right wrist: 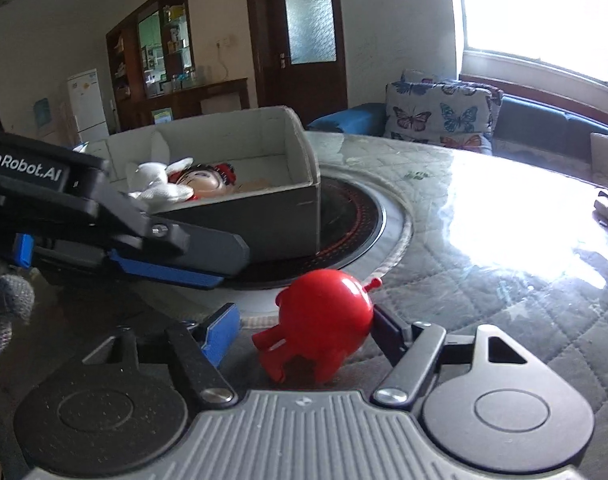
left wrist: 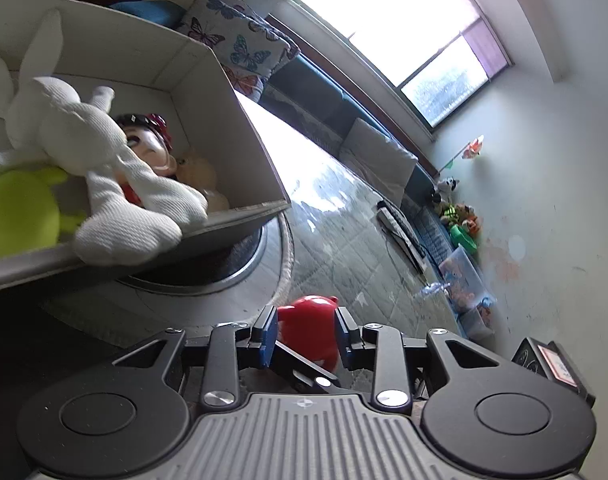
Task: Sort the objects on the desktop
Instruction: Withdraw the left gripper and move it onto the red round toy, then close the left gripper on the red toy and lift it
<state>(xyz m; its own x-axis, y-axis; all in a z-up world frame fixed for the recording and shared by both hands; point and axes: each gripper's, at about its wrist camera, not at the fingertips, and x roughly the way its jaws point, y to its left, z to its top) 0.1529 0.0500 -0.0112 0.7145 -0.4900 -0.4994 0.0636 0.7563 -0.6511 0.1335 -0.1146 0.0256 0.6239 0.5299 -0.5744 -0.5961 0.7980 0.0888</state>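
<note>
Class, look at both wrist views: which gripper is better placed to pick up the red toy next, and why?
Probably the right gripper: the red toy sits between its open fingers on the table. The left gripper points past the toy toward the box.

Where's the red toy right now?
The red toy sits on the table between the right gripper fingers, in front of the gray box.

Both cameras sit low over the table point(right wrist: 484, 208), each looking forward along its own fingers. The left wrist view is tilted, facing the window wall with the box point(left wrist: 240, 148) close on its left. The right wrist view faces the door, probably from slightly further back. Both share the box point(right wrist: 264, 208) and the red toy point(left wrist: 310, 326) point(right wrist: 324, 316).
</note>
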